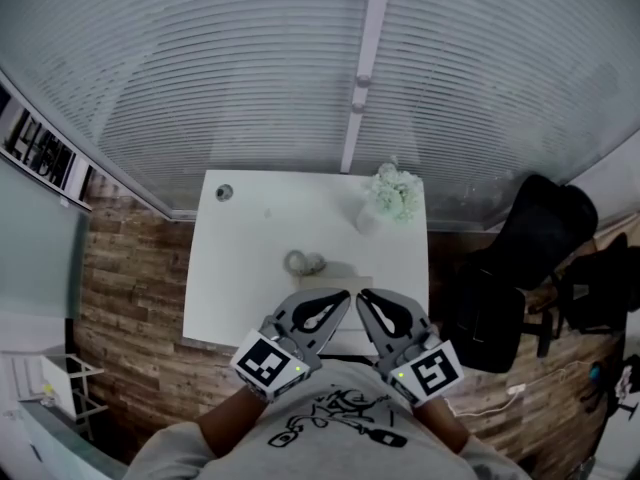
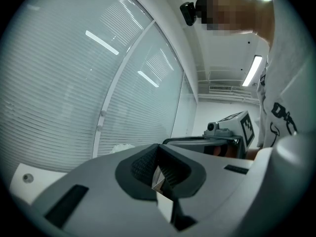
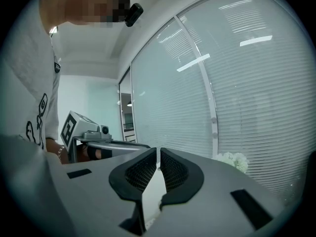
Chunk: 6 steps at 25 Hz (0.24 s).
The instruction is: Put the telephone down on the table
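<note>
Jaws shut, grey obj [image 1: 304,262] just beyond, on table [image 1: 245,268]

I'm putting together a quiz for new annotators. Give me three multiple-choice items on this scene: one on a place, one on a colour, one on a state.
1. Where on the table do the white flowers stand?
A. far right corner
B. near left corner
C. middle

2. What colour is the table?
A. black
B. white
C. red

3. How do the left gripper's jaws stand?
A. wide apart
B. closed, nothing held
C. clamped on the flowers

Answers:
1. A, the head view shows them at the far right corner.
2. B, its top is plain white.
3. B, the left gripper view shows the pads together.
</note>
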{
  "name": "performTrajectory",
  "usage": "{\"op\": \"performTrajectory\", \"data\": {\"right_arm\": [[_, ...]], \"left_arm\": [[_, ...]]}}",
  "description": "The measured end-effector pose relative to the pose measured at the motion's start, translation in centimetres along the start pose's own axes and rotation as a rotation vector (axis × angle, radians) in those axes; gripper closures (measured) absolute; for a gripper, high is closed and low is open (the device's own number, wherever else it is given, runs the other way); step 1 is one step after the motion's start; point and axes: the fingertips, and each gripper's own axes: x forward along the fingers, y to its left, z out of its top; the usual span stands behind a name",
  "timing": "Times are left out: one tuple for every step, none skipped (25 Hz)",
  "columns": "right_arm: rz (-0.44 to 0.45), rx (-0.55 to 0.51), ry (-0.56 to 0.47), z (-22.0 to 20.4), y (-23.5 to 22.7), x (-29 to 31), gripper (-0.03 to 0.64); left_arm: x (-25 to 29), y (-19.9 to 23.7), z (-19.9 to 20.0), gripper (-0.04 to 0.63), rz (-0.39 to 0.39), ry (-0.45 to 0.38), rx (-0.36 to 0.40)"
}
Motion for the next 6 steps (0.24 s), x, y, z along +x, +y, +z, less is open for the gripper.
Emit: {"op": "performTrajectory", "data": {"right_arm": [[0.001,-0.001,-0.001,0.17,0.07,-0.01,0.568],[0.002,0.0,-0.003,0.38,0.16,-0.01,0.568],[0.003,0.001,-0.005,0.54,0.22,-0.02,0.568],[0.004,0.002,-0.006,0.66,0.25,-0.03,0.568],[0.003,0.002,-0.009,0.78,0.27,-0.02,0.568],[0.003,0.001,-0.012,0.91,0.27,-0.01,0.568]], "left_arm": [[-0.02,-0.05,0.07,0.593,-0.001,-0.001,0.001],[-0.02,-0.12,0.14,0.594,-0.002,-0.003,0.003],[-0.03,-0.18,0.22,0.592,-0.004,-0.004,0.004],[-0.03,-0.22,0.29,0.592,-0.005,-0.006,0.004],[-0.03,-0.26,0.36,0.592,-0.006,-0.007,0.003],[-0.03,-0.29,0.43,0.594,-0.007,-0.009,0.002]]}}
